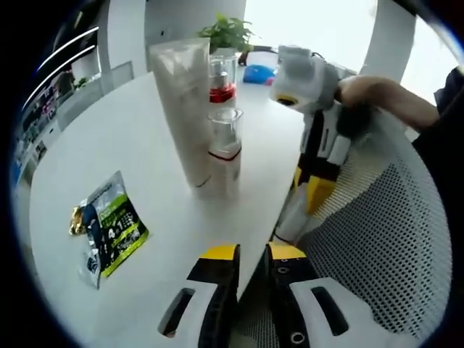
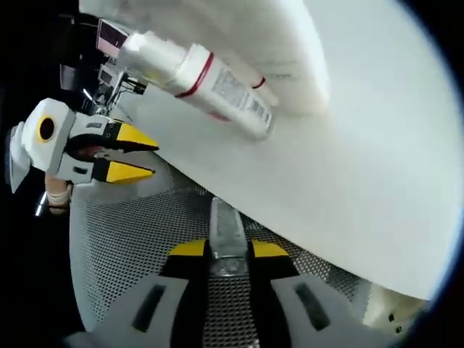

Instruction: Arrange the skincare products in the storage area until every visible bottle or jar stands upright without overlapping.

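Skincare bottles by the worktop's curved edge

Skincare products on the white worktop [image 1: 130,138] number three in the left gripper view: one tall beige tube [image 1: 185,109] standing on its cap, one clear-capped pump bottle [image 1: 225,152] touching its side, and a second pump bottle with a red band [image 1: 222,80] just behind. A fourth, a slim white bottle [image 1: 292,215], is below the worktop's edge, pinched between the yellow tips of the right tool [image 1: 308,192], over a perforated white mesh surface [image 1: 384,232]. One green-and-black sachet [image 1: 112,225] lies flat, well apart from the bottles, with open worktop all around it.

The right gripper view shows the same slim bottle [image 2: 227,235] end-on, clamped between that tool's own jaws, tool [image 2: 228,254]. It also shows one white bottle with red bands and a barcode [image 2: 217,87], and the left tool [image 2: 134,156] held by a hand, its jaws slightly parted and holding nothing. In its own view the left tool [image 1: 246,252] shows a narrow gap.
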### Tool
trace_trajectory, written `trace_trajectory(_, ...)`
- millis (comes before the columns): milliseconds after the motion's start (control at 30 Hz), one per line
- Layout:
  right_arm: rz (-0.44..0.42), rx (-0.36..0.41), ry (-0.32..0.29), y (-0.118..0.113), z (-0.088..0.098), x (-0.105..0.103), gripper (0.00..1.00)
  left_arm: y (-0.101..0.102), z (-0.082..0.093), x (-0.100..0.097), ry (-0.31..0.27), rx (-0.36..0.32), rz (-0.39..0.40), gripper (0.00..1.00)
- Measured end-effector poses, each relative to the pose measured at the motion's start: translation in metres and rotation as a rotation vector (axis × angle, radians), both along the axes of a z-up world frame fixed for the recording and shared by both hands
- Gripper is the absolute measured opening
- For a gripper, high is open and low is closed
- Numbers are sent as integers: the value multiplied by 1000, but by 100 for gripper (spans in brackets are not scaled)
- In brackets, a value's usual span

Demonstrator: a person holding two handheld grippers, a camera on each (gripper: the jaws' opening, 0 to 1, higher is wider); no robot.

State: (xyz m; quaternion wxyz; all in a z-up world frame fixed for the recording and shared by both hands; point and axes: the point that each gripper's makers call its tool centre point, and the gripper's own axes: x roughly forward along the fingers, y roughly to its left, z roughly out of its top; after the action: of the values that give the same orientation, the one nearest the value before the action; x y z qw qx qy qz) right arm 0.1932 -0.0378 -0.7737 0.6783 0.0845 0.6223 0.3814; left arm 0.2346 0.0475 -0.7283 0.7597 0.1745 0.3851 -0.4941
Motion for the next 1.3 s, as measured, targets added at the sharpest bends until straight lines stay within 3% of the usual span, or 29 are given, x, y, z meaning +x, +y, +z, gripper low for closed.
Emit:
trace_trajectory(300,-1,78,-88,1,23,8,19,3,2,-2,3,8,-5,14)
trace_trajectory(567,-65,202,-139,5,45,19,19,4,2,-5,9,11,-23,17)
trace_trajectory(733,-128,249,-201,6,56,32,19,2,2,-9,9,10,-39,20)
trace_trajectory(867,-140,275,-204,8,60,34,19,-1,1,-10,-2,11,-64,25)
trace_trajectory(1133,-136,329,-252,25,78,39,19,-13,9,-4,-115,16,-163,31)
trace_trajectory(1200,-130,344,-267,32,84,41,19,-15,12,1,-186,42,-202,31)
trace_trajectory(1300,-127,369,-281,40,92,43,19,-16,14,4,-235,73,-230,29)
